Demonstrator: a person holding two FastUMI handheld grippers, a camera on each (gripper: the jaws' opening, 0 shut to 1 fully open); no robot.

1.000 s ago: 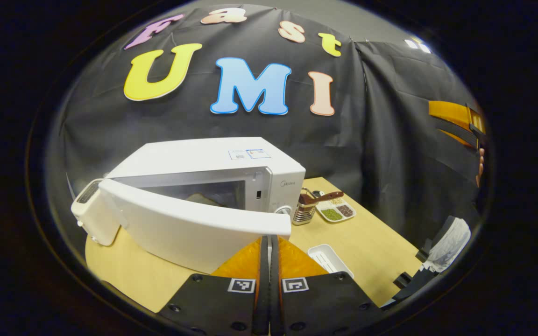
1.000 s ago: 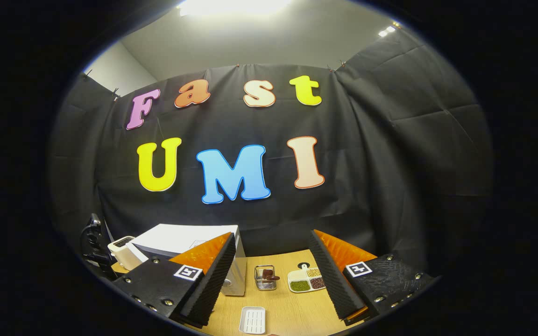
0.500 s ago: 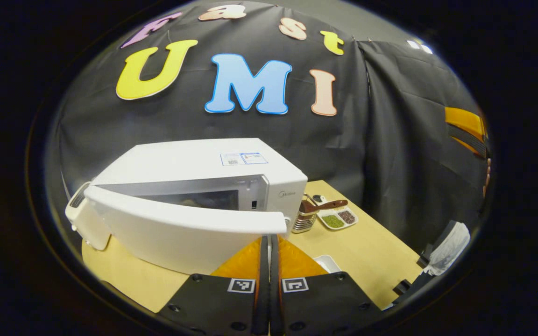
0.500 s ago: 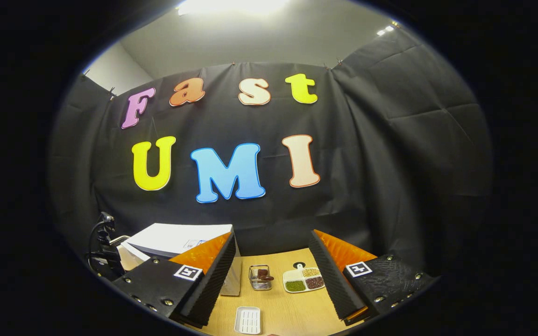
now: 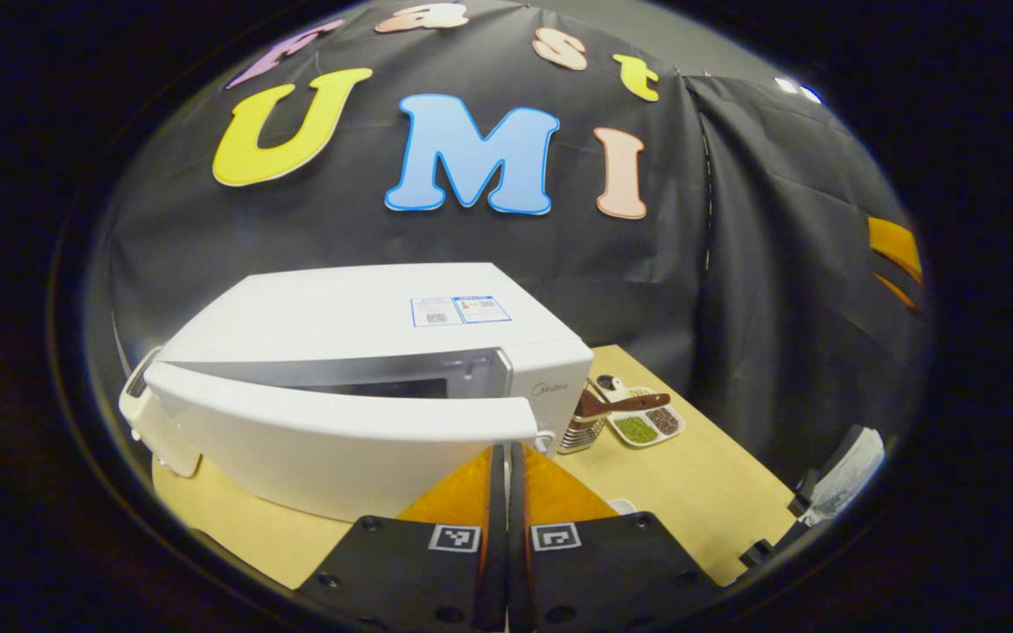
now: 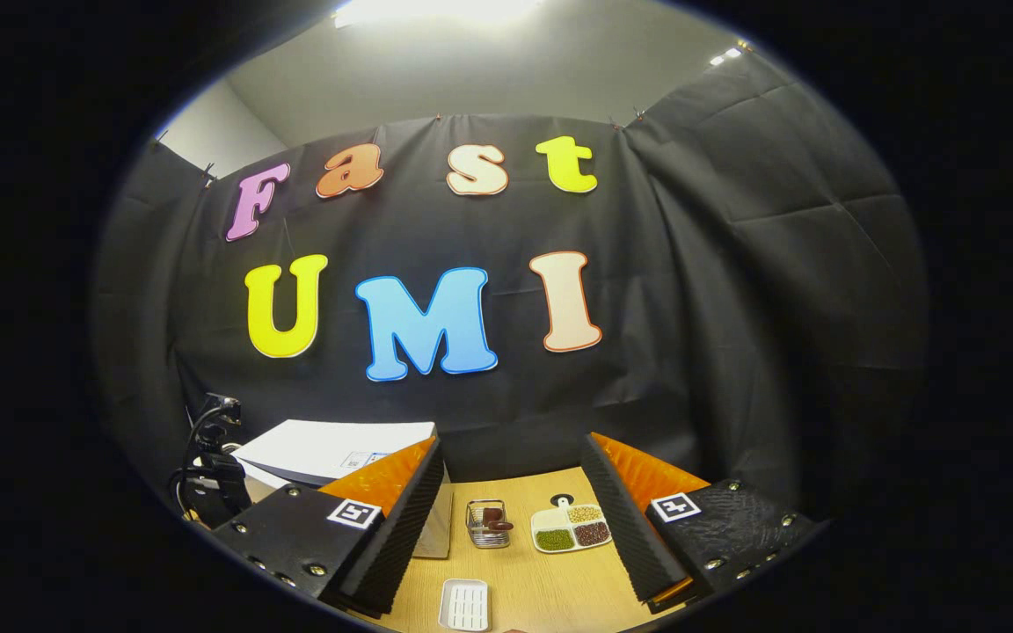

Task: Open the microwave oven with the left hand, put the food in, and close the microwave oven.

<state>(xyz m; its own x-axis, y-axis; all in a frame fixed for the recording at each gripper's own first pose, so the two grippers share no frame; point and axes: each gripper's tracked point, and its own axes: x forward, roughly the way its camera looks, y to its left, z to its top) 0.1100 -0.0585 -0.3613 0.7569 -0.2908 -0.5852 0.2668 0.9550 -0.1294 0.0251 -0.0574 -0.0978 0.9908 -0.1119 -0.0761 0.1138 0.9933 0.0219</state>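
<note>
The left gripper has its two fingers pressed flat together with nothing between them, and their tips sit just under the free edge of the white microwave door; whether they touch it I cannot tell. The right gripper is spread wide and holds nothing, hanging above the light wooden table.

The left gripper view gives the close look at the white box-shaped microwave oven: its door is ajar by a narrow gap, swung out on the hinge at the left side, and a dark sliver of the inside shows between door and body. The food cannot be made out through that gap. A white toaster stands just behind the hinge end of the door. At the far right edge of this view are a strip of the other gripper and a bit of white cloth lower down.

The right gripper view takes in the pale ceiling with its bright lamp and, at the left, the dark body of the other gripper with its cables beside the microwave's white top.

Both views show the small things to the right of the oven: a white divided dish of green, brown and tan beans, a wire metal basket with a brown-handled tool, and a small white ribbed tray nearer the front of the table.
</note>
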